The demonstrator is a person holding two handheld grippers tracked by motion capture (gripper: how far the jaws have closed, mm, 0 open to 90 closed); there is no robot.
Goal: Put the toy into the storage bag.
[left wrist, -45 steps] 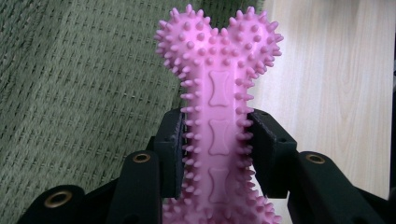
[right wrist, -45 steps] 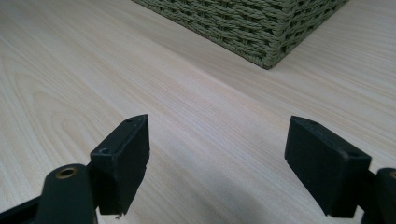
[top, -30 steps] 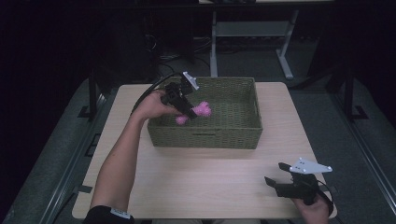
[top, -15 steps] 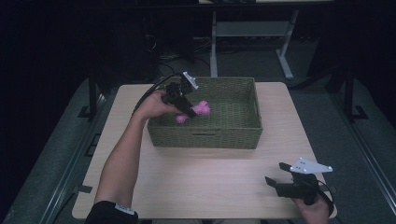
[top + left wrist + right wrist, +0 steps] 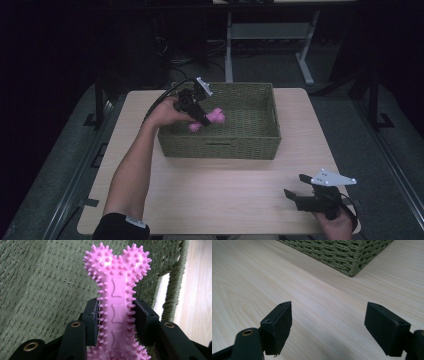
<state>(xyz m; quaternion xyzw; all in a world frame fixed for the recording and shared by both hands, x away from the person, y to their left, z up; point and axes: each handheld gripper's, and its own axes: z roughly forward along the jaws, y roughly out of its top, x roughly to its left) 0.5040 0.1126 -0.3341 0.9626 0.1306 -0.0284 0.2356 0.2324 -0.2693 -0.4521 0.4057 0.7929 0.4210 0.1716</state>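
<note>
Pink bone-shaped toy, rubbery, covered all over in small blunt spikes; flat middle strip carries small embossed bone shapes in a row. Knobbed two-lobed end points away from the camera in the left gripper view, the other end at the bottom edge. Shaft is clamped on both sides between the black pads of the left gripper. In the high view the toy hangs tilted over the left part of the green woven basket, inside its rim, above the floor.
</note>
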